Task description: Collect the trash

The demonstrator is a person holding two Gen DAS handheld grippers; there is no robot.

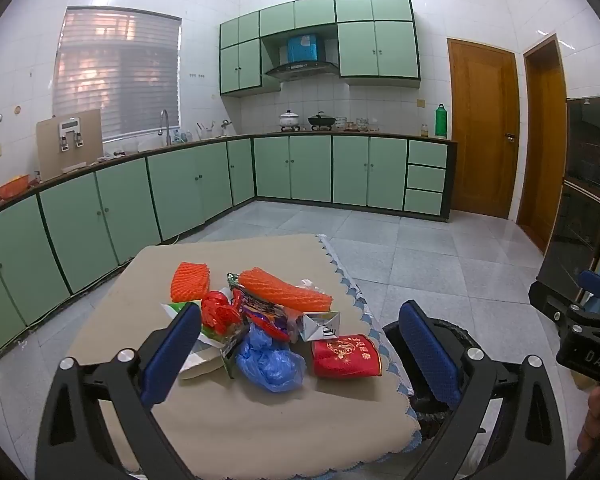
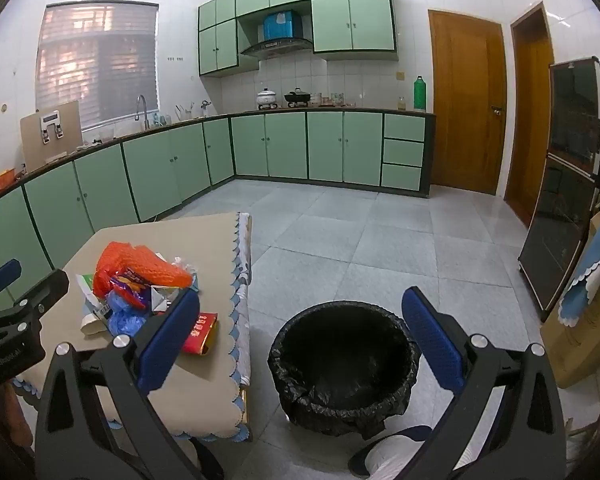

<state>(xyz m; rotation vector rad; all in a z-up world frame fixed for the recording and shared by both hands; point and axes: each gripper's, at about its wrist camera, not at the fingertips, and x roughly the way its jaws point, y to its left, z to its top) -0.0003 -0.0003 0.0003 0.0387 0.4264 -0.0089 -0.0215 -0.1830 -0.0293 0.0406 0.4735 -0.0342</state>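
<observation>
Left wrist view shows our left gripper tilted down over the table, jaws wide open, holding nothing. Our trash pile sits toward the table's right edge, the orange foam net lying lengthwise toward that edge. Our right gripper, equally wide and empty, tilts down toward the black-lined bin on the floor.

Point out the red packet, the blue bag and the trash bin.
Red packet [image 1: 346, 356]: left wrist view, on its printed front face.
Blue bag [image 1: 270, 362]: left wrist view, on the middle of the crumpled plastic.
Trash bin [image 2: 342, 312]: right wrist view, on the far rim of its black liner.
</observation>
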